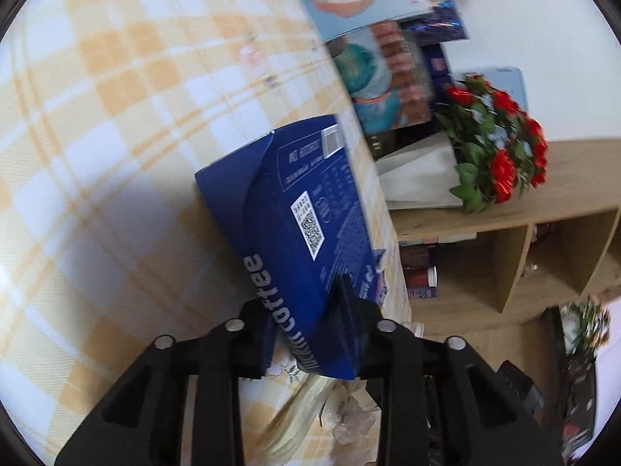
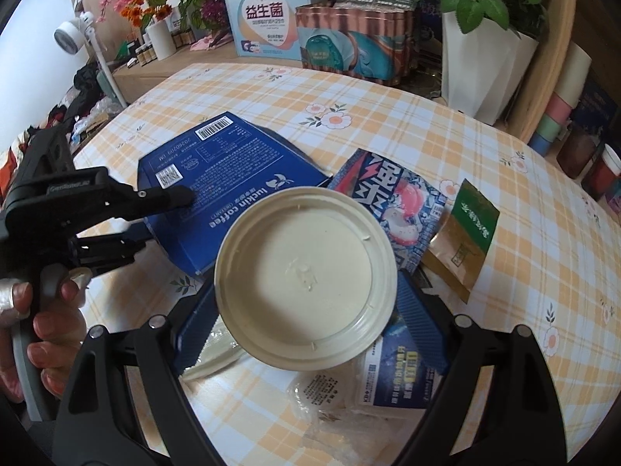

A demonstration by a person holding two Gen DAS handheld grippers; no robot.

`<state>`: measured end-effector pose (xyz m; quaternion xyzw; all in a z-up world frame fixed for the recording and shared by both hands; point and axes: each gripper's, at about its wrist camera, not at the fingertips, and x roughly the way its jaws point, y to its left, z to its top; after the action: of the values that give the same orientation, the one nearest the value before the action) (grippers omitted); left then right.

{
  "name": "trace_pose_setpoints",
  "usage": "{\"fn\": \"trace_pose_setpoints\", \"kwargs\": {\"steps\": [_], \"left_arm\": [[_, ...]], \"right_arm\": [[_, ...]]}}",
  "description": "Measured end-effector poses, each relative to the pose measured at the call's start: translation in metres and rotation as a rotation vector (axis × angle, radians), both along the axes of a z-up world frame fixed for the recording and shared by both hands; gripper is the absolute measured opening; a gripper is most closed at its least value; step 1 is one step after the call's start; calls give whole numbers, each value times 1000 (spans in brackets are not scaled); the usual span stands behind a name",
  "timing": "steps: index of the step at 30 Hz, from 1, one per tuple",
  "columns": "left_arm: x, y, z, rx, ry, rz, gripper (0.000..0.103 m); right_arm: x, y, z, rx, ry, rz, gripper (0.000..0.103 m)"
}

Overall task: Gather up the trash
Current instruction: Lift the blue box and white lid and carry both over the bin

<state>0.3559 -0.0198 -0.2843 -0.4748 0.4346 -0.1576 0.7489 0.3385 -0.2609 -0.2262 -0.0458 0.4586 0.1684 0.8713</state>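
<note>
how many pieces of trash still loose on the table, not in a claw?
4 visible: red-blue snack wrapper behind the lid, green-gold sachet to its right, dark-blue printed packet and clear plastic wrap nearest the camera. The lid may hide more.

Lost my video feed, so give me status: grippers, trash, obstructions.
Left gripper shut on blue coffee box. Right gripper holding cream round lid. Snack wrapper and gold-green sachet on the tablecloth. Nothing blocking.

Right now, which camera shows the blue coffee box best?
Right wrist: the blue coffee box lies flat, nearly whole, the left claw on it. Left wrist shows the box close-up, tilted, blurred, between its fingers.
</note>
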Motion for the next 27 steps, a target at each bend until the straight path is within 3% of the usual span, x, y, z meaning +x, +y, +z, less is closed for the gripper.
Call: {"fn": "trace_pose_setpoints", "kwargs": {"steps": [7,16,27], "left_arm": [[-3,1,69,201,-194,-94,12],[-30,27,105,304,-204,-122,12],[-99,46,150,387,-275,-209,12]], "right_arm": [[-11,-7,14,43,-39,-40,86],[-38,-3,42,84,-104,-69,86],[-100,-4,76,113,-161,-102,86]]}}
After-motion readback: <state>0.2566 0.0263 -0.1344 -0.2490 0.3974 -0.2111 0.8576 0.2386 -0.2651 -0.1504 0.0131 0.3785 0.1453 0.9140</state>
